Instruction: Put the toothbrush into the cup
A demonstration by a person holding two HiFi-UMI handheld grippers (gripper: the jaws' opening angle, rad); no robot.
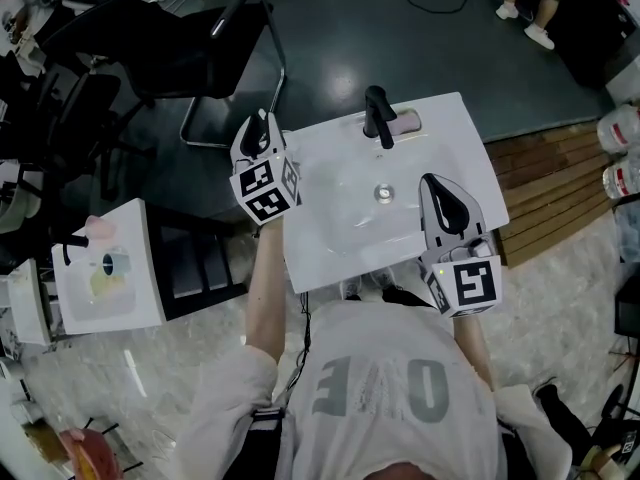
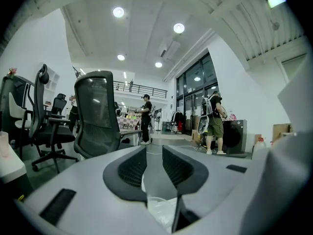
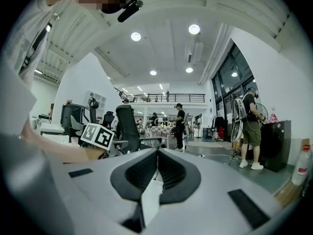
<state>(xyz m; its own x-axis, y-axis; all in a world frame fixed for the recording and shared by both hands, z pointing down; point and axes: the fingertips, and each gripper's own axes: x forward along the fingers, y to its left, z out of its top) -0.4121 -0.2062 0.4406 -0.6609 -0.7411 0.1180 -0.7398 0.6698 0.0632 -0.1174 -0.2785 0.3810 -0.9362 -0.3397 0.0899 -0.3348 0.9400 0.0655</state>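
No toothbrush shows in any view. A pink cup-like thing [image 1: 405,121] lies beside the black faucet [image 1: 378,114] at the back of the white sink [image 1: 330,228]. My left gripper [image 1: 262,128] hovers over the sink's left rim. In the left gripper view, the left gripper [image 2: 154,163] has its jaws a narrow gap apart, with nothing between them. My right gripper [image 1: 446,200] hangs over the sink's right front part. The right gripper view shows the right gripper [image 3: 157,163] with its pads meeting and empty. Both grippers point out into the room.
A second white sink [image 1: 70,298] stands at the left with a pink cup [image 1: 100,229] at its back edge. Black office chairs [image 1: 170,43] stand behind it. Wooden boards [image 1: 550,183] and white jugs [image 1: 622,128] lie at the right. People stand far off in the room.
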